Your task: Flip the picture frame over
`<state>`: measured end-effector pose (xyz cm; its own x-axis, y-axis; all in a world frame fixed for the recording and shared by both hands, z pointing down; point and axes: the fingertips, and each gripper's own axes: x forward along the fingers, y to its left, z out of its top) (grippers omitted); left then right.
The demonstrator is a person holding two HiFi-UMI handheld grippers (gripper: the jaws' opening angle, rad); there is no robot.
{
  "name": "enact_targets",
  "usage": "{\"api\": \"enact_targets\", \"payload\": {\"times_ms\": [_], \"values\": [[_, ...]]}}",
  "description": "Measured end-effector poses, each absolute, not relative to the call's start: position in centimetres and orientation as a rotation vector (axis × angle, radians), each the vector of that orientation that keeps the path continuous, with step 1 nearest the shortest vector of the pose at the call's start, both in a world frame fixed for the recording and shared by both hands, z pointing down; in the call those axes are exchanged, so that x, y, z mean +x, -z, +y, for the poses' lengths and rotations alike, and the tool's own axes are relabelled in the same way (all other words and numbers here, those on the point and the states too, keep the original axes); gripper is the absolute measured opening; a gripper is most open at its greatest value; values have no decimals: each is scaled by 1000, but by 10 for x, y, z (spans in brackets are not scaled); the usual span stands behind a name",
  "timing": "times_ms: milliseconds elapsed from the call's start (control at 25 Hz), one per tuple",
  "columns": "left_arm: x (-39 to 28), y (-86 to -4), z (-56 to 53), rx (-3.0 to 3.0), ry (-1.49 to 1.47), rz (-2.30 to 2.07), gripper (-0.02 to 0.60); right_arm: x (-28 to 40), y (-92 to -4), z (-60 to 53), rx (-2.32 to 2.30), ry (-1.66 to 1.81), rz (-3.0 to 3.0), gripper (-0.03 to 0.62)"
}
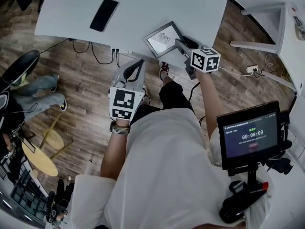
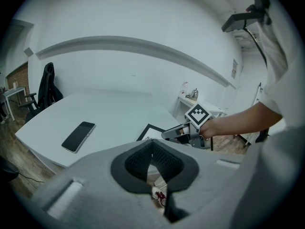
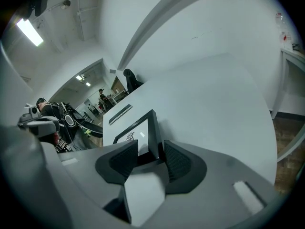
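The picture frame (image 1: 162, 38) lies on the white table (image 1: 143, 4) near its front edge, dark-bordered, its printed side facing up. My right gripper (image 1: 180, 44) is at the frame's near right corner. In the right gripper view the frame (image 3: 138, 130) has its right edge bar between the pads of the right gripper (image 3: 150, 159); the left pad stands clear of it, so the jaws are open. My left gripper (image 1: 138, 63) hovers off the table over the floor, shut and empty. The left gripper view shows the left gripper (image 2: 152, 144) tips meeting, with the frame (image 2: 148, 131) and right gripper (image 2: 169, 135) beyond.
A black phone (image 1: 104, 15) lies further back on the table, to the left. A white side table (image 1: 267, 27) stands to the right. A screen with a timer (image 1: 250, 135) is at my right side. A seated person's legs (image 1: 38, 89) are at the left.
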<state>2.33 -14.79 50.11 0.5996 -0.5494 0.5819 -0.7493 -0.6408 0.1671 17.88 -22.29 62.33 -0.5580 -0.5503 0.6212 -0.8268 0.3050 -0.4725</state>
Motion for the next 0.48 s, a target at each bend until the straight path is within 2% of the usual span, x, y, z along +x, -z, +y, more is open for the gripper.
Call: {"api": "enact_targets", "payload": {"times_ms": [480], "values": [[23,-500,-147,2431,-697,-1039,5,181,-629,-222,1225,-1021,-2170,175]]}}
